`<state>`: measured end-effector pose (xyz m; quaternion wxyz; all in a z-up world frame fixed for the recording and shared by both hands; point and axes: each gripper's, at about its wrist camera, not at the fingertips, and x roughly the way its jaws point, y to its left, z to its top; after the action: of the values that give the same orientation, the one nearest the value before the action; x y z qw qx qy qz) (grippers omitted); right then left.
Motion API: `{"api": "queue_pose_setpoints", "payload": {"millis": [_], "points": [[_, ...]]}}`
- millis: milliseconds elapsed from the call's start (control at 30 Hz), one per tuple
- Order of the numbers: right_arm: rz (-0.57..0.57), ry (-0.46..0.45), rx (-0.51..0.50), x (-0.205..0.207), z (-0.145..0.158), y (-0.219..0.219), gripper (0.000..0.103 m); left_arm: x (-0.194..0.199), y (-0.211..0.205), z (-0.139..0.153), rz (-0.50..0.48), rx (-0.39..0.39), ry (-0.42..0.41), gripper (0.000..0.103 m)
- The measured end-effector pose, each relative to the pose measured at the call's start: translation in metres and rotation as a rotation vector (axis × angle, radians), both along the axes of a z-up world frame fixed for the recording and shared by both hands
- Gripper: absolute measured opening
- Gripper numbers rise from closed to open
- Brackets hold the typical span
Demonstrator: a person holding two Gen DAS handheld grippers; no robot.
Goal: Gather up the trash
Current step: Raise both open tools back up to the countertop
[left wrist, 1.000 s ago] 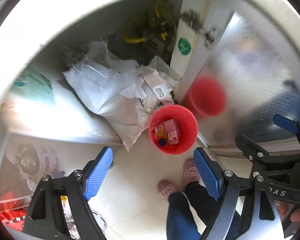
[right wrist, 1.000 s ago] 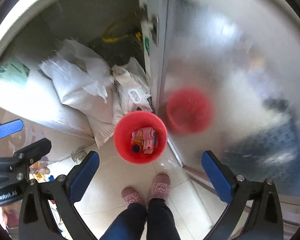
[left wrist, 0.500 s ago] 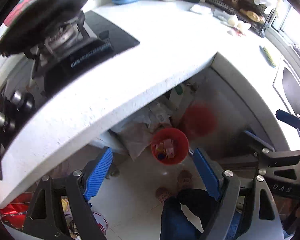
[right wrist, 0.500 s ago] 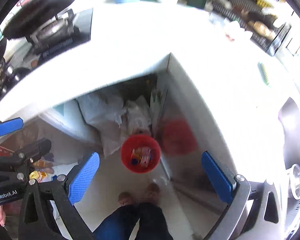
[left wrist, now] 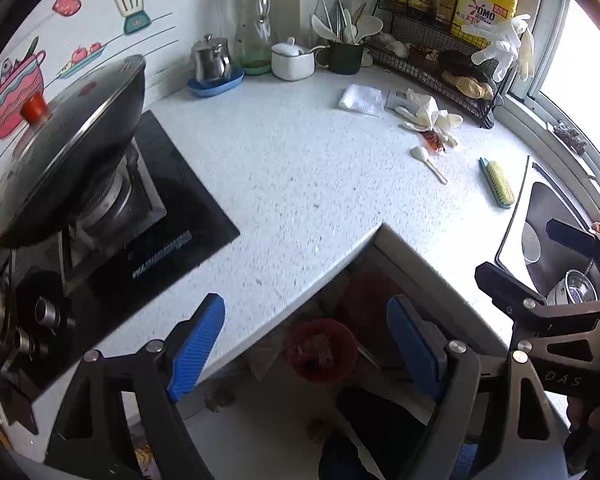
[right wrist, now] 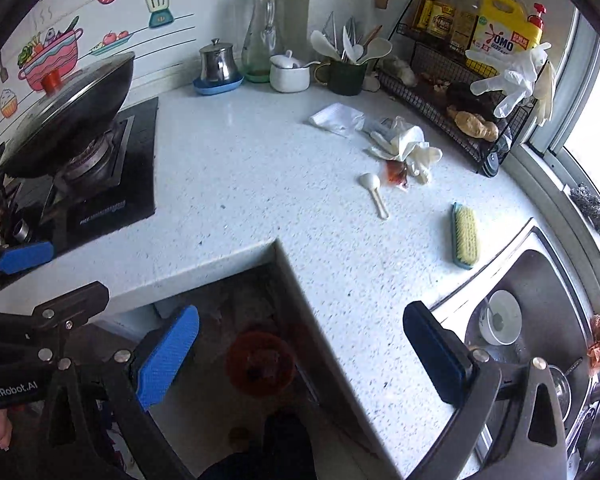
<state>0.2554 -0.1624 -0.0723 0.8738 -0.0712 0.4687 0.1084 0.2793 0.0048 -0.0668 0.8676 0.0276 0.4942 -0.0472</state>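
Note:
A red trash bucket (left wrist: 321, 350) (right wrist: 260, 364) with scraps in it stands on the floor under the counter corner. On the white counter (left wrist: 292, 168) (right wrist: 260, 168) lie crumpled white gloves (left wrist: 428, 114) (right wrist: 406, 148), a red wrapper (left wrist: 434, 142) (right wrist: 396, 172), a white plastic spoon (left wrist: 426, 160) (right wrist: 374, 192) and a clear plastic bag (left wrist: 360, 99) (right wrist: 336, 118). My left gripper (left wrist: 306, 348) and my right gripper (right wrist: 300, 360) are both open and empty, held above the counter's front edge.
A covered wok (left wrist: 64, 148) (right wrist: 64, 112) sits on the gas hob at left. A scrub brush (left wrist: 498, 182) (right wrist: 465, 236) lies near the sink (right wrist: 540, 300), which holds a bowl. A wire rack (right wrist: 452, 96), kettle, jug and utensil cup stand at the back.
Both grippers have risen from down near the red bucket to above the counter. The view now takes in the countertop; the bucket looks small and far below.

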Motion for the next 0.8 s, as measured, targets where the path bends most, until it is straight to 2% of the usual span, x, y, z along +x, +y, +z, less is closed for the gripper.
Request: {"api": "queue_pose_setpoints", "payload": {"millis": [233,400,800], "points": [[-0.051,-0.025,0.020,0.060,0.016,-0.021,0.102,0.081,-0.026,0.014,-0.077,0.007,-0.007,0.082],[-0.102,0.008,0.040,0.101,0.013,-0.040,0.102,0.132,-0.056,0.018,-0.127,0.074,-0.023,0.082],[-0.178,0.085,0.032,0.171,0.005,-0.078,0.102,0.222,-0.099,0.002,-0.198,0.033,0.067,0.082]]}}
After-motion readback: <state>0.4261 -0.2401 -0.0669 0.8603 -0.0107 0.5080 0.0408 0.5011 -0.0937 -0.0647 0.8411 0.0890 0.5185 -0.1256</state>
